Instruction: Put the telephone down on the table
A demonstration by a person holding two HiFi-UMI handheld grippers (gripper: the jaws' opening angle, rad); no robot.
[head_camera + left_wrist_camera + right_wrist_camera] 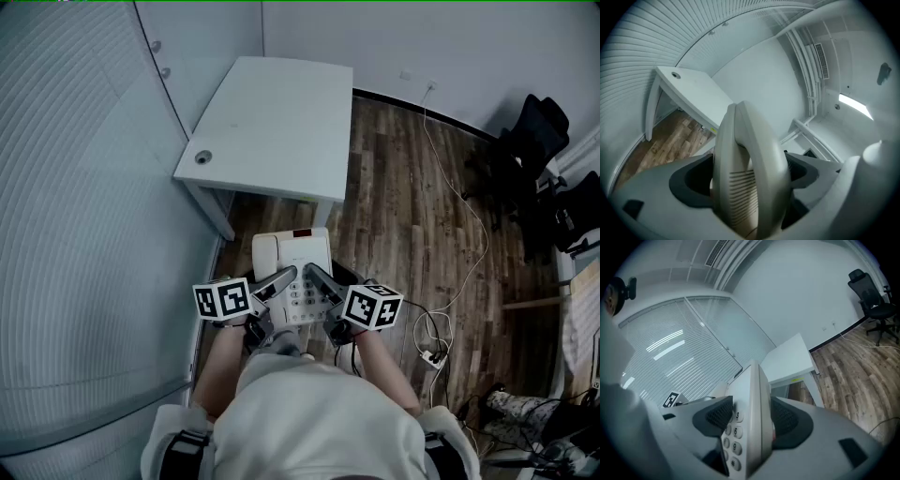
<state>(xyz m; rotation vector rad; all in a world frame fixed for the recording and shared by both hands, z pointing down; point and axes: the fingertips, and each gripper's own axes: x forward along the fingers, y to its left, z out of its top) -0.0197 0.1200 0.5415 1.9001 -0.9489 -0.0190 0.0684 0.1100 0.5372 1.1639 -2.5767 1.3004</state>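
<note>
Three camera viewpoints.
Head view looks steeply down from above; each gripper view looks along its jaws, close against the telephone [291, 253], with the table [272, 122] beyond in all.

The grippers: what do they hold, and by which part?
Both hold the telephone, off the table. The left gripper clamps the side with the handset; the right gripper clamps the edge beside the keypad.

Wood floor [394, 187], blk office chairs [536, 129] at right, white cable [464, 199] across floor, slatted blinds [75, 234] left
</note>
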